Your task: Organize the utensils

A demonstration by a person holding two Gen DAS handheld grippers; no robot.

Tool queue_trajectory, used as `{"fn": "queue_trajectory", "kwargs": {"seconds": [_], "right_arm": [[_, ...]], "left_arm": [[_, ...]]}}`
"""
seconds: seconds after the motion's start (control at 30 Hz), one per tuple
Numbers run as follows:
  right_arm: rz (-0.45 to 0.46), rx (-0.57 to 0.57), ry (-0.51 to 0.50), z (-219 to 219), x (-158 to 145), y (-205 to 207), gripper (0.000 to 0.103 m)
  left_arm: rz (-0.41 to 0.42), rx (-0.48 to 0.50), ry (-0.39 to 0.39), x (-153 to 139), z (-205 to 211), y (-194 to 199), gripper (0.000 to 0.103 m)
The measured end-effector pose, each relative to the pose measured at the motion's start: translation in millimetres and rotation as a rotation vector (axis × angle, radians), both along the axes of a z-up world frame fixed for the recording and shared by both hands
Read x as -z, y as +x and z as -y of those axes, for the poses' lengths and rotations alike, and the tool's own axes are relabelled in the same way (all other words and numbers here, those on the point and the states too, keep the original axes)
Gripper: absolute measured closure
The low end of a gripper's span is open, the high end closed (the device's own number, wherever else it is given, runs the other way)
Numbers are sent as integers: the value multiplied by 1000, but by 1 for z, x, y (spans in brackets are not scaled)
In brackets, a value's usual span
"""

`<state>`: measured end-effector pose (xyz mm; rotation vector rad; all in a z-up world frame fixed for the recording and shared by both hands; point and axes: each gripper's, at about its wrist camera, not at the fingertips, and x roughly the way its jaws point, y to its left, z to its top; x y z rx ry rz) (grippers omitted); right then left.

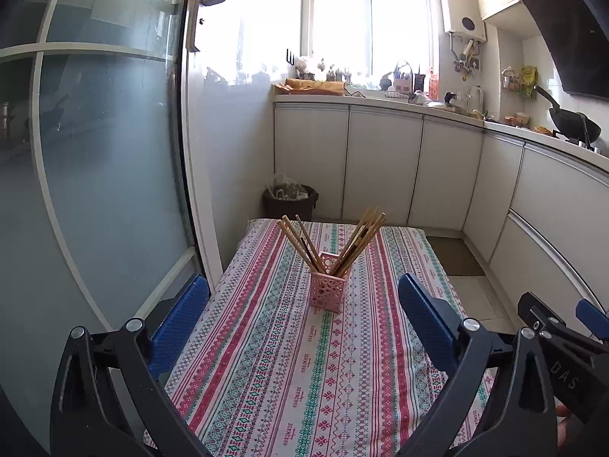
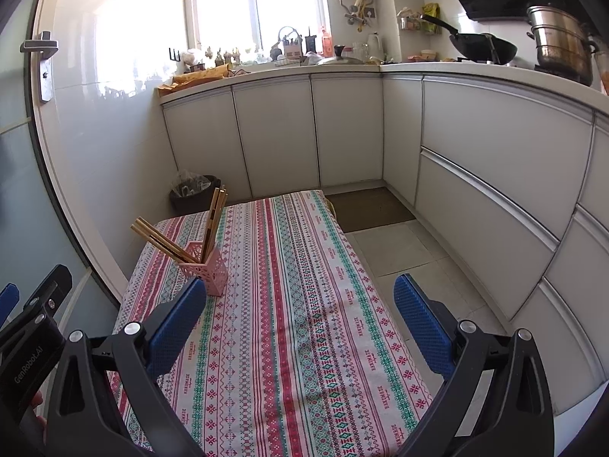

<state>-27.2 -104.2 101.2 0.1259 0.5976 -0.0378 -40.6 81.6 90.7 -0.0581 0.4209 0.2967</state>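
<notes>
So here's what I'm looking at from my end. The chopsticks [image 1: 331, 243] are all standing in a little pink holder [image 1: 328, 282] with a cut-out pattern, fanned into 2 bunches, 1 leaning left and 1 leaning right. The holder sits upright on the table, straight ahead of my left gripper [image 1: 304, 301] and a bit beyond its fingertips, lined up with the gap between them. From the right wrist camera the same holder [image 2: 207, 266] is ahead and off to the left of my right gripper [image 2: 300, 297], just past the tip of its left blue pad [image 2: 175, 327], and I can't tell if pad and holder actually touch.

Both grippers are spread wide with nothing between the pads, just hanging over the near part of the table. The right gripper's right pad [image 2: 422, 323] is out past the table edge, over the floor tiles [image 2: 403, 251].

The table has a striped tablecloth [image 1: 266, 361] in pink, red and green, and apart from the holder I see nothing else lying on it.

Further out: a dark bin [image 1: 291, 202] with a plastic bag in it sits beyond the far left corner of the table, white cabinets [image 1: 380, 167] run along the back and down the right side, and there's a black wok [image 2: 483, 49] plus a steel pot [image 2: 559, 45] up on the counter to the right. A frosted glass door [image 1: 106, 152] is on my left.
</notes>
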Motion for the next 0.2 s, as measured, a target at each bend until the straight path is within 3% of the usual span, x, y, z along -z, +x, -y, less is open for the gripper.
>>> {"fn": "queue_trajectory", "kwargs": {"seconds": [0.2], "right_arm": [[10,0,6,0,-1,-2,7]], "left_arm": [[-12,28,-28,1,-2,1,7]]}}
